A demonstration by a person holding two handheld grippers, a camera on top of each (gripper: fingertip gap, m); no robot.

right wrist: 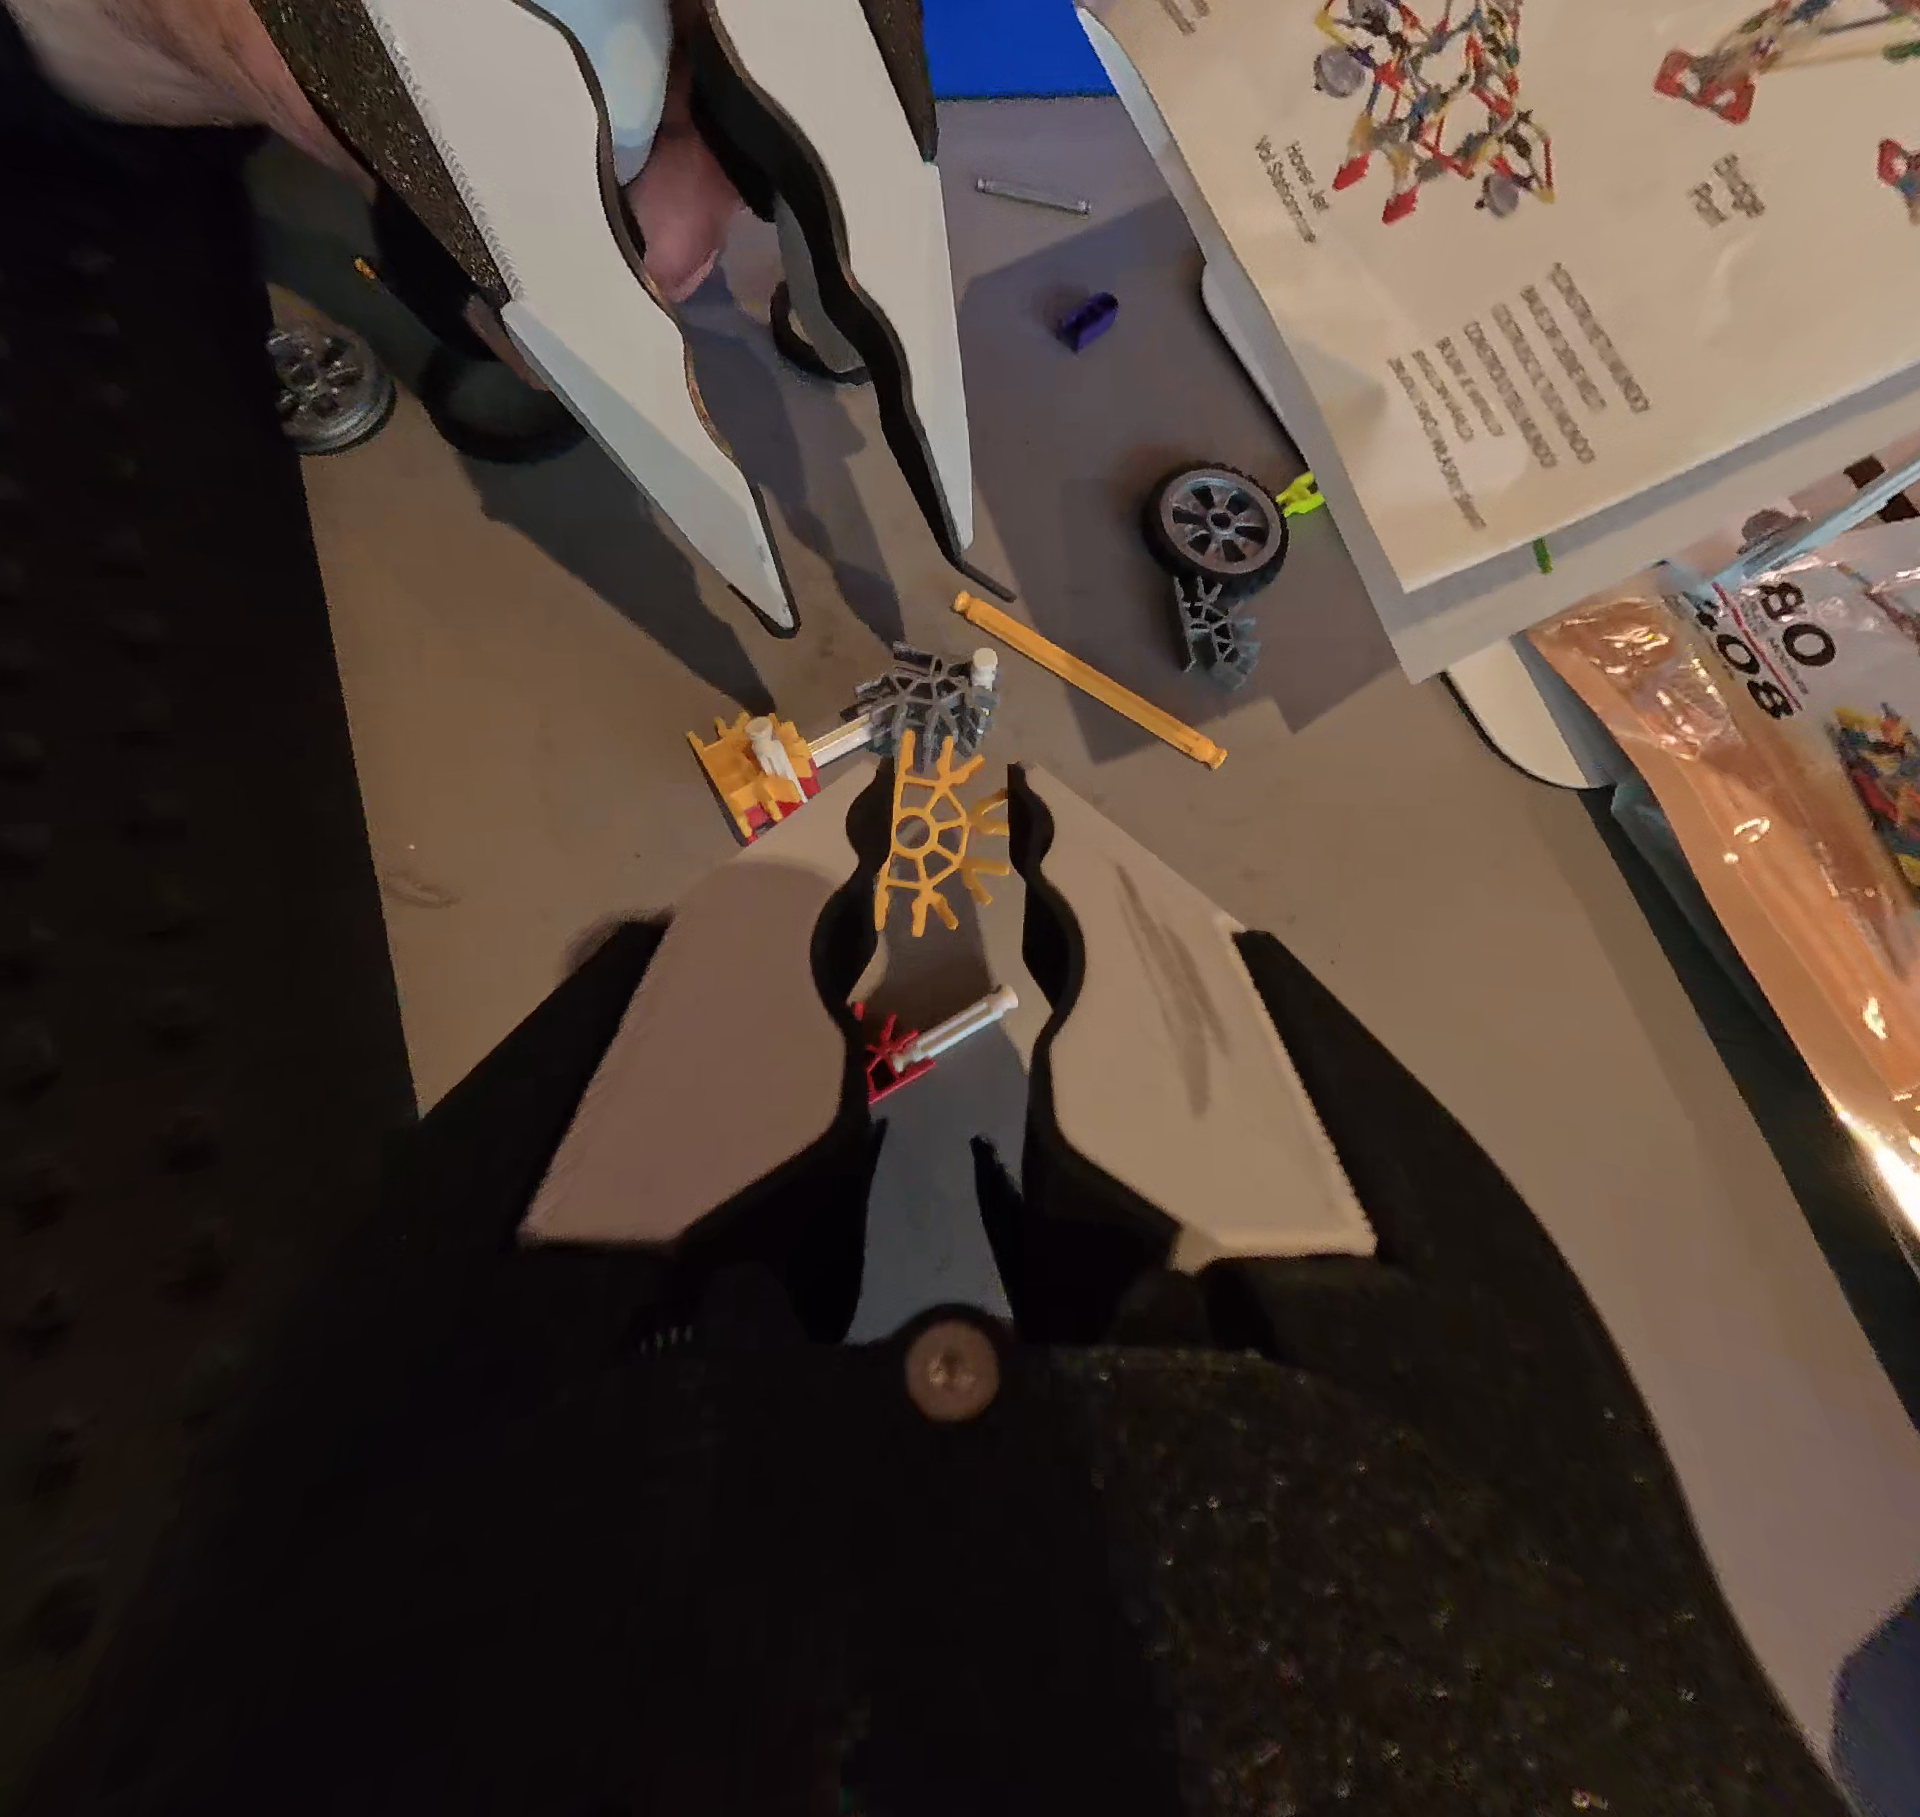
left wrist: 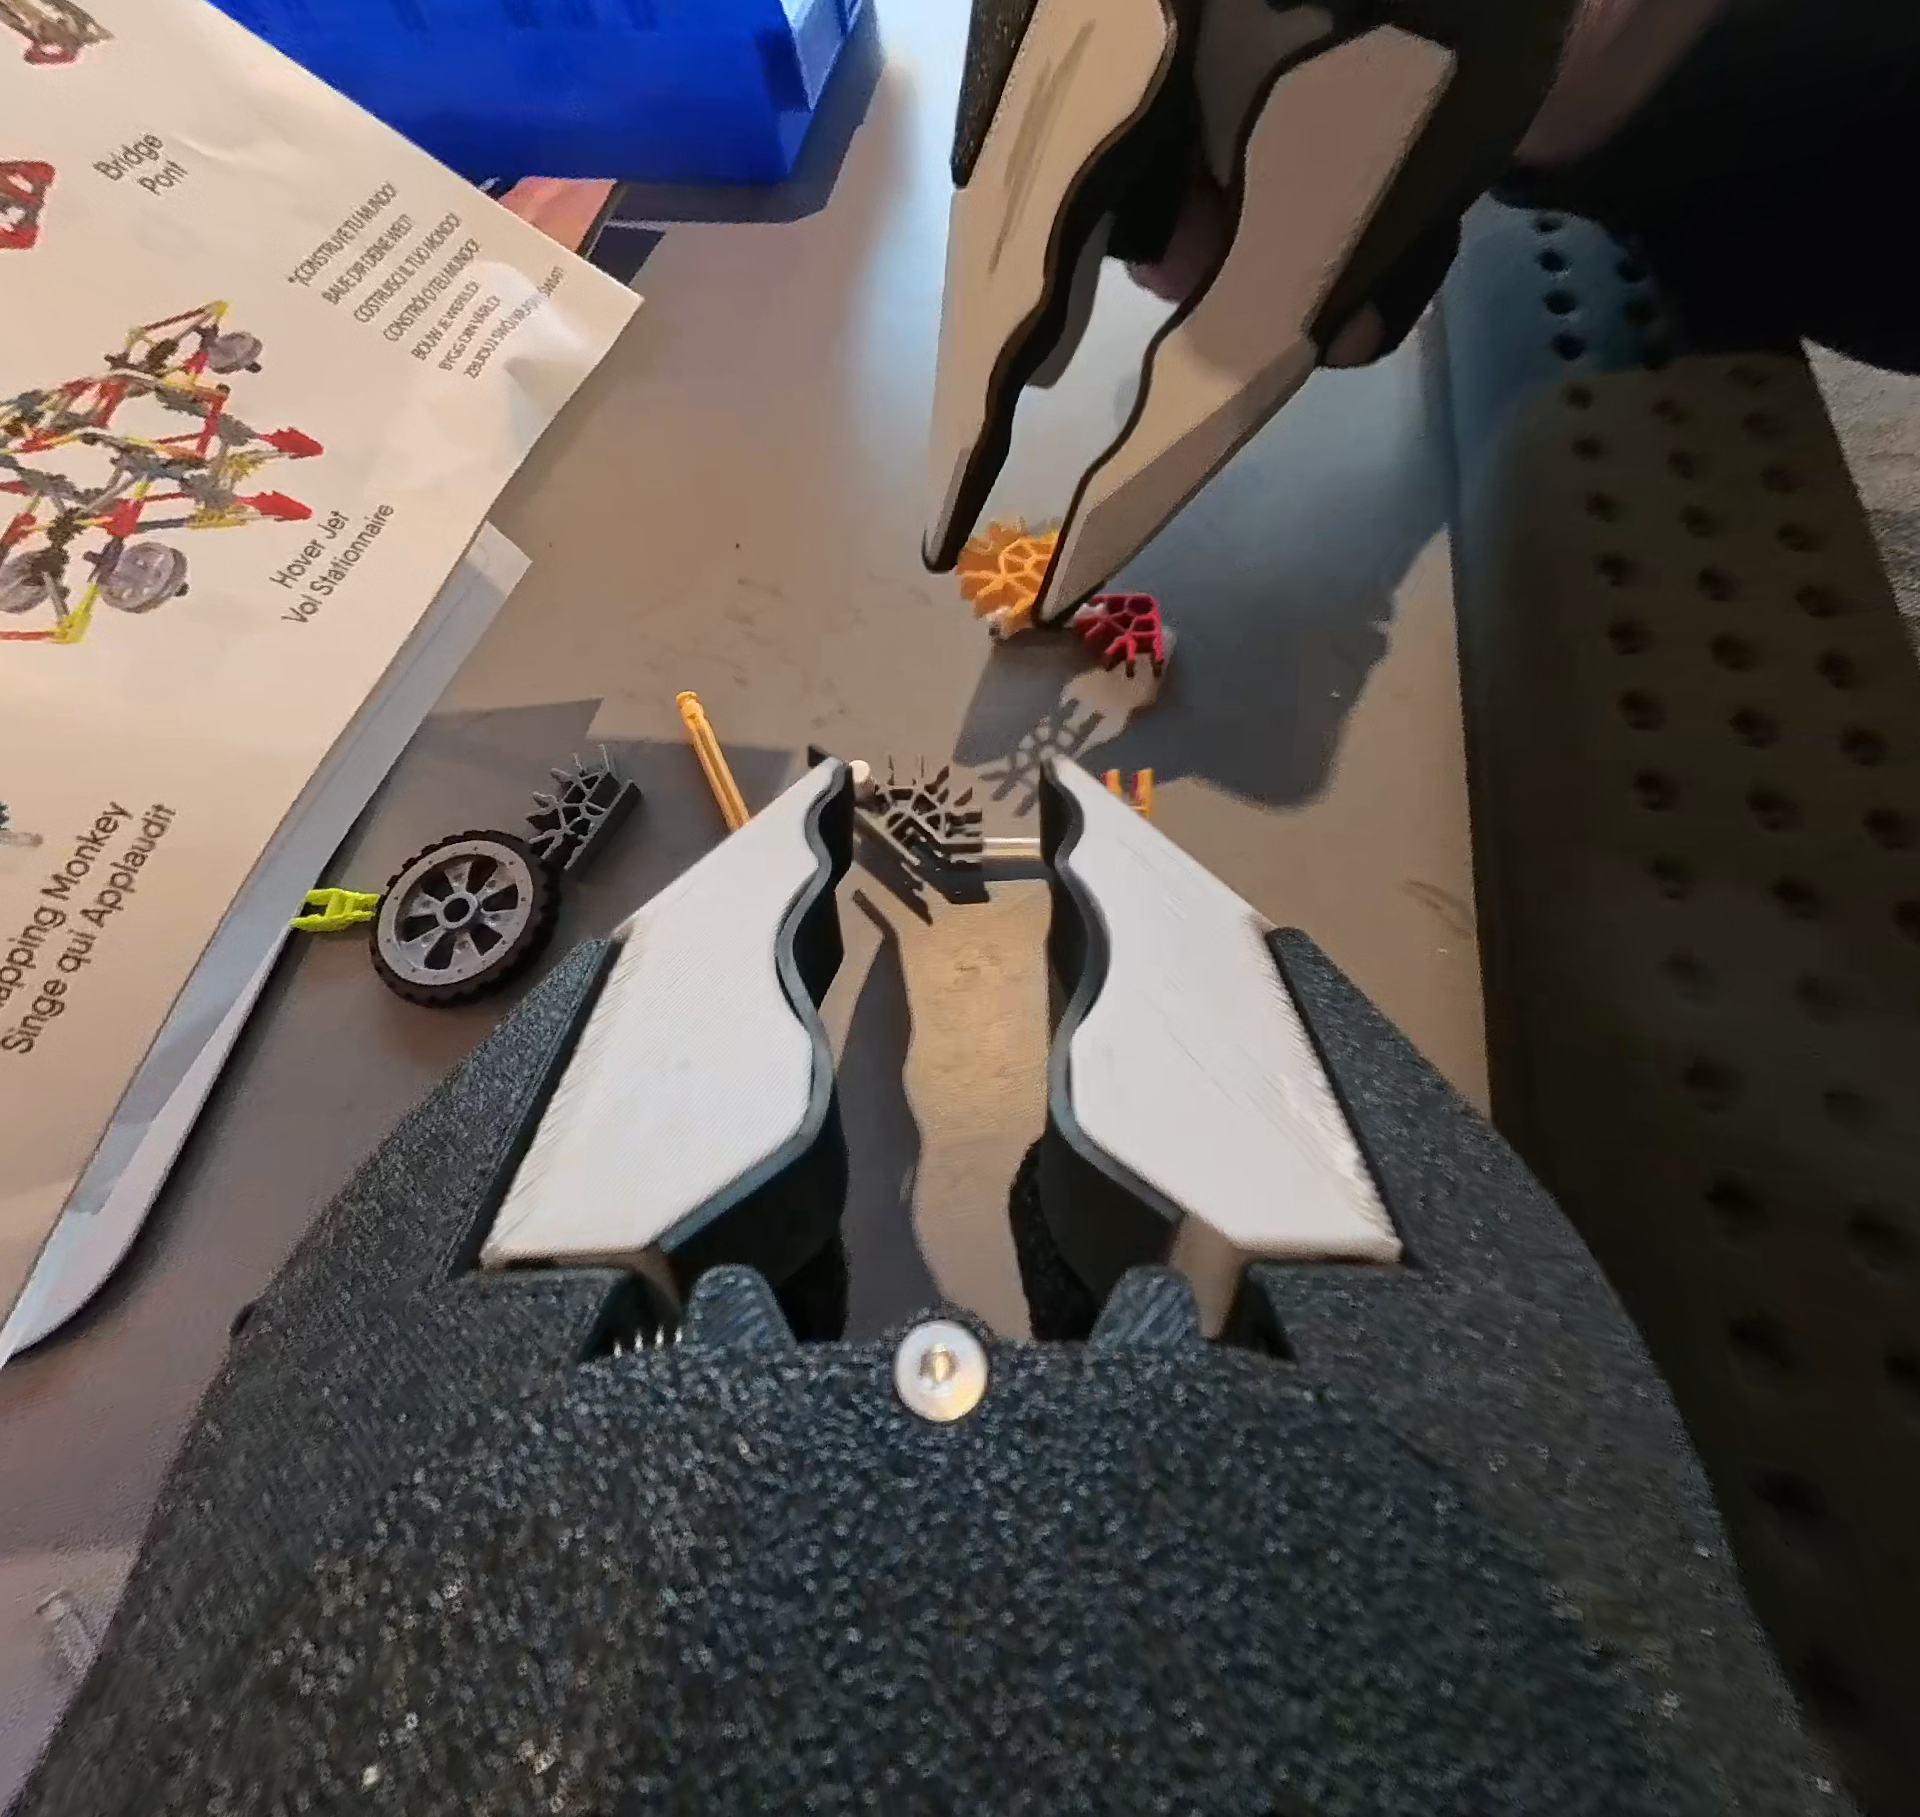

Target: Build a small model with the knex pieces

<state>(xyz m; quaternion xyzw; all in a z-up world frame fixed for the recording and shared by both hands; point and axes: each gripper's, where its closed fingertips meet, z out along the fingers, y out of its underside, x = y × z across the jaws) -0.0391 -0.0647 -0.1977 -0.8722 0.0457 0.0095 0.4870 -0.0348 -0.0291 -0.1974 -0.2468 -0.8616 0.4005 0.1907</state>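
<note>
My left gripper [left wrist: 943, 785] is open, its tips on either side of a dark grey connector [left wrist: 925, 822] lying on the grey table. A white rod joins that connector to a yellow and red connector [right wrist: 753, 765]. In the right wrist view the left gripper [right wrist: 868, 583] hangs just above this assembly [right wrist: 930, 702]. My right gripper [right wrist: 953, 785] is shut on an orange connector [right wrist: 935, 842], held by its edges just above the table. It also shows in the left wrist view [left wrist: 994, 583] with the orange connector [left wrist: 1003, 562]. A red connector with a white rod [right wrist: 914, 1050] lies under it.
A yellow rod [right wrist: 1091, 681], a wheel with a grey connector and lime piece [left wrist: 457, 920], a second wheel [right wrist: 327, 396], a purple piece [right wrist: 1086, 318] and a thin grey rod [right wrist: 1029, 196] lie around. An open instruction booklet [left wrist: 208, 417], a blue bin [left wrist: 520, 22], a bag of parts [right wrist: 1766, 780] and a dark perforated block [left wrist: 1714, 832] border the area. The yellow rod [right wrist: 1091, 681] lies around 7 centimeters away from my left fingertips. The left camera catches it too, in the left wrist view [left wrist: 739, 808].
</note>
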